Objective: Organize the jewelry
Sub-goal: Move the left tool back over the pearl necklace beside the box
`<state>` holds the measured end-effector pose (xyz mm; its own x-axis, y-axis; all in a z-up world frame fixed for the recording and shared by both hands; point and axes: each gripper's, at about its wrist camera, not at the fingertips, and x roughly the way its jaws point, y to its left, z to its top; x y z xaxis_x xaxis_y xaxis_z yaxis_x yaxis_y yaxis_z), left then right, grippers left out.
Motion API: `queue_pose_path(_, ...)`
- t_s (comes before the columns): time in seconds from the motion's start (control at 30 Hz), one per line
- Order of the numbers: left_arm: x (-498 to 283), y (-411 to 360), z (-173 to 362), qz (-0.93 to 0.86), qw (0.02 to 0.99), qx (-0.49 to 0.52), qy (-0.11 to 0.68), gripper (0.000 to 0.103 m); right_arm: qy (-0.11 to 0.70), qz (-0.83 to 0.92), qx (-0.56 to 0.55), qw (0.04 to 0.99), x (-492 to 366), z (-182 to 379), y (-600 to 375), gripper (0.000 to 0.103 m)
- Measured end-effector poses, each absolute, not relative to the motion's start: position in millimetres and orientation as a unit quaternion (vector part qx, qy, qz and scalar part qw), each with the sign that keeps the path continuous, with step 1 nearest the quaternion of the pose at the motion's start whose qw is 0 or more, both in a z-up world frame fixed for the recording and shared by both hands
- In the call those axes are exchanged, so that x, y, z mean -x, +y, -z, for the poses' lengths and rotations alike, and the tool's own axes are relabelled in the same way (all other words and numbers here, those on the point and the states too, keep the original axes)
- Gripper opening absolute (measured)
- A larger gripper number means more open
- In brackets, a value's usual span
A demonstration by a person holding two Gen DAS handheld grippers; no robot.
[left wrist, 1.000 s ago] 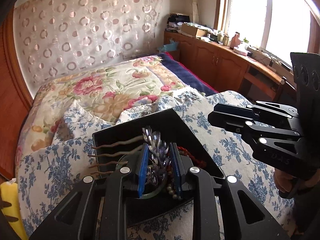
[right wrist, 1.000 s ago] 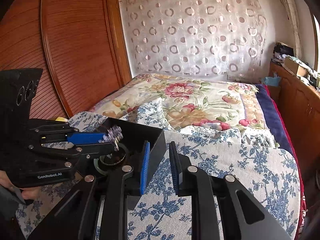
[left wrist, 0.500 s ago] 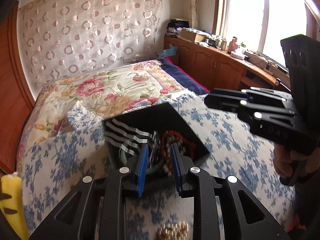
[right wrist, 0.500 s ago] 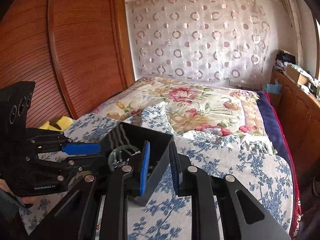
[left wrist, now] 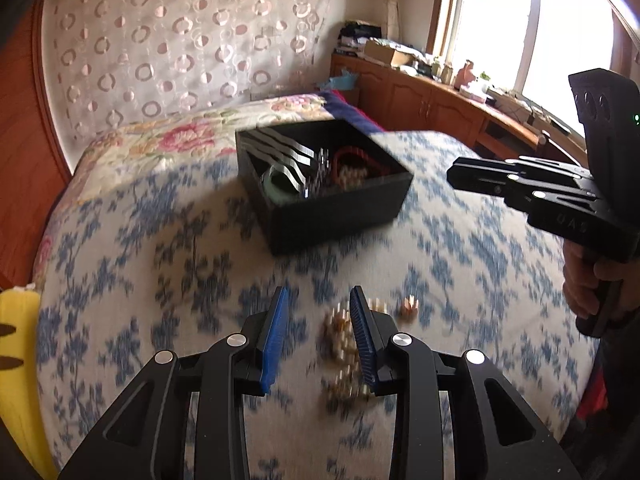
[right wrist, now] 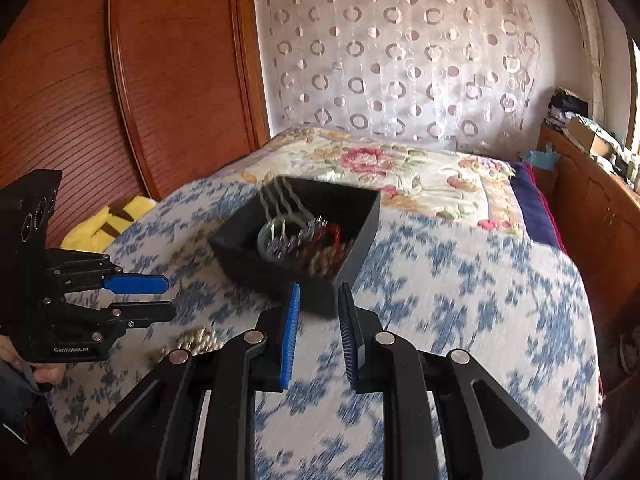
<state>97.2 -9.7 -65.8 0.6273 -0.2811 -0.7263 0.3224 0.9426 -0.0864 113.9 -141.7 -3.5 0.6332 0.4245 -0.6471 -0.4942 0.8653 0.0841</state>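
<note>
Black box [left wrist: 320, 188] now sits farther off; left gripper [left wrist: 316, 336], jaws just opening, empty over a bead bracelet [left wrist: 344, 344]. Right gripper [right wrist: 318, 332] spread, empty; only its view shows the wardrobe [right wrist: 120, 80].

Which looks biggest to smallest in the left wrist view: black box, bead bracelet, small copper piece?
1. Black box, though farther away.
2. Bead bracelet, blurred, near the camera.
3. Small copper piece, clearly smallest.

The left gripper [right wrist: 162, 298] bears white lettering, "GenRobot.AI", on its black body; the right gripper's [left wrist: 454, 178] embossed letters are unclear.
</note>
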Motion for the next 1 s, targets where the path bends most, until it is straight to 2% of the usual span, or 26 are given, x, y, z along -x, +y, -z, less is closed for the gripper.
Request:
queue_pose_path(0.17, -87.3, -2.7, 82.2, 0.167, 0.894, -0.018, 0.415, 0.030, 0.357, -0.255, 0.050, 0.897, -97.0, 15.9, -137.7, 0.022)
queue_pose_path(0.4, -85.5, -3.5, 94.3, 0.171, 0.884, -0.028, 0.434, 0.023, 0.356, -0.263, 0.049, 0.895, -82.6, 17.6, -135.8, 0.022)
queue_pose_path(1.0, -69.9, -22.4, 94.1, 0.173, 0.879, -0.064, 0.439, 0.022, 0.337, -0.267, 0.041, 0.902, -56.6, 10.0, -150.3, 0.022)
